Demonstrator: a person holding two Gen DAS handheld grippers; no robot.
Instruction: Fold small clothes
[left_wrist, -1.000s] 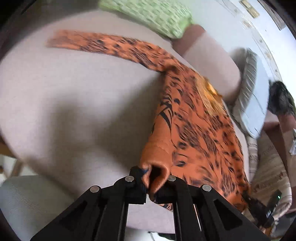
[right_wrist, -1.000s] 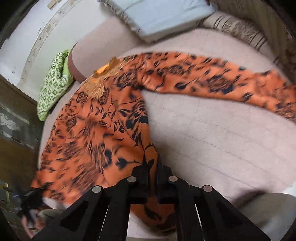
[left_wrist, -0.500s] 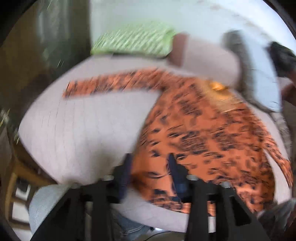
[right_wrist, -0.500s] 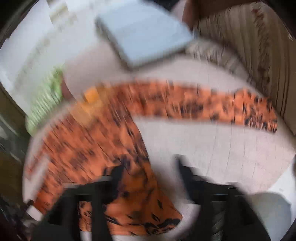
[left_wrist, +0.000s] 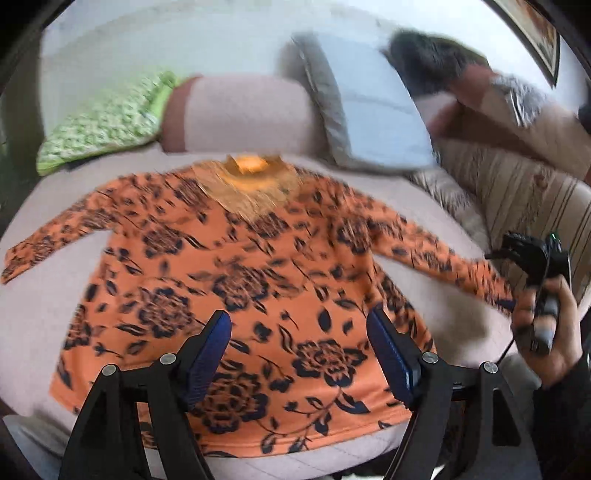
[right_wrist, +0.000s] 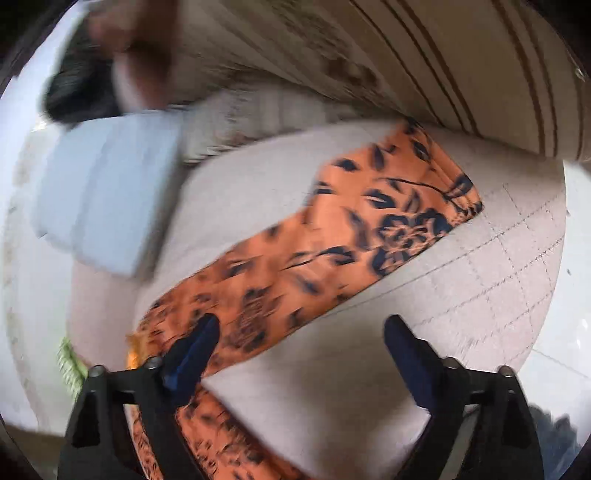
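We see an orange top with a dark flower print spread flat, front up, across a pale quilted cushion. In the left wrist view it fills the middle of the frame: neckline at upper centre, hem along the lower edge, one sleeve reaching to the left edge and the other running toward the right edge.

Our left gripper hovers over the lower part of the top. Its jaws are opening and stand wide, with blue pads clear of the cloth and nothing pinched between them.

At the right edge of that view a hand holds the black handle of the other tool, just beside the end of the sleeve.

In the right wrist view the sleeve runs diagonally from lower left to the cuff at upper right, lying flat on the cushion. Our right gripper is at the bottom of the frame, jaws wide but closing a little. The left finger sits over the sleeve's lower part and the right one over bare cushion; nothing is gripped, and whether the left finger touches the cloth we cannot tell.

Behind the top, a green pillow lies at upper left and a pale blue pillow at upper centre-right. A striped backrest crosses the top of the right view. Both views are somewhat blurred.
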